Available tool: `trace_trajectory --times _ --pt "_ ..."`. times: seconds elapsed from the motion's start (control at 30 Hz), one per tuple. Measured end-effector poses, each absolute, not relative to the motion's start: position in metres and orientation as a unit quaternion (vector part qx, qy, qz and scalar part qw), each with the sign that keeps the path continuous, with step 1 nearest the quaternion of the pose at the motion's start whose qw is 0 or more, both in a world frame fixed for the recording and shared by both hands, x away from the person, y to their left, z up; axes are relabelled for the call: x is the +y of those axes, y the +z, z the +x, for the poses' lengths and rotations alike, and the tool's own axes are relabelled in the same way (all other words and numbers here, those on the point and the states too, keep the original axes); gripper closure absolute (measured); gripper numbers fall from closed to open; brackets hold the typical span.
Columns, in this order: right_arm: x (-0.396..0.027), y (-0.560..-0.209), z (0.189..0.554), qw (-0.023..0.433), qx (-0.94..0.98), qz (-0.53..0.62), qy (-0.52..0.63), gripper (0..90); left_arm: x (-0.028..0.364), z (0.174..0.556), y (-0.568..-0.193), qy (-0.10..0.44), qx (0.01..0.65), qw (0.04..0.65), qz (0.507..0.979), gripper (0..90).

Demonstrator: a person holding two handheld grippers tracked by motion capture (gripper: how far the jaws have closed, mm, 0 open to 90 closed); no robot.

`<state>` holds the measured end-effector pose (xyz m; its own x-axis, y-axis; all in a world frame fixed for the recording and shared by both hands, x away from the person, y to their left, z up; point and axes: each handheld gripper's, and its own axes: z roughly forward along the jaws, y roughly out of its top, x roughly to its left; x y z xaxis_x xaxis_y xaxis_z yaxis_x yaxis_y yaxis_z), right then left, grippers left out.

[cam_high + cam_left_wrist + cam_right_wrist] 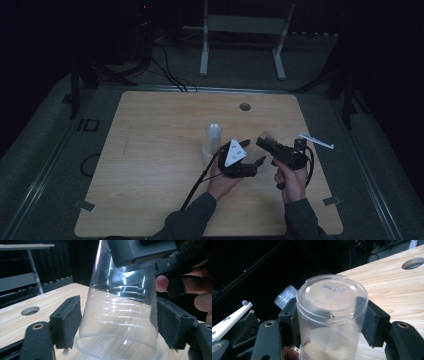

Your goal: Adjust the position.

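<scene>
A clear plastic cup point(268, 135) hangs in the air over the right half of the wooden table point(150, 150), between my two grippers. In the right gripper view its embossed base point(329, 297) faces the camera, and my right gripper point(329, 317) is shut on its walls just below the base. In the left gripper view the cup's wide rim end point(120, 305) sits between the jaws of my left gripper point(118, 322), both pads lying against its sides. In the high view, my left gripper point(253, 151) meets my right gripper point(265, 141) at the cup.
A stack of clear cups point(212, 142) stands on the table just left of the grippers, and shows small beyond the held cup point(285, 297). A white strip point(316, 140) lies at the table's right edge. A round hole point(244, 106) is at the far side. A white stand point(242, 25) is behind the table.
</scene>
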<state>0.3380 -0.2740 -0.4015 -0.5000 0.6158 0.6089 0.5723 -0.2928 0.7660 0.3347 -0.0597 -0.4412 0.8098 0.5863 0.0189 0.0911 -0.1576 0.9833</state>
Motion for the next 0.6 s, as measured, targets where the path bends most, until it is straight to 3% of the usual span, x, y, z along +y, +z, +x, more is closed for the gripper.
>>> trace_trajectory --times 0.33,0.6 --pt "-0.2749 -0.402 0.3382 0.018 0.595 0.5 0.629 38.9 -0.0606 0.3336 -0.4411 0.207 0.229 0.602 0.736 29.4" --pt "-0.2756 -0.4025 0.3379 0.023 0.601 0.501 0.622 32.3 -0.06 0.3341 -0.441 0.206 0.228 0.598 0.74 30.5"
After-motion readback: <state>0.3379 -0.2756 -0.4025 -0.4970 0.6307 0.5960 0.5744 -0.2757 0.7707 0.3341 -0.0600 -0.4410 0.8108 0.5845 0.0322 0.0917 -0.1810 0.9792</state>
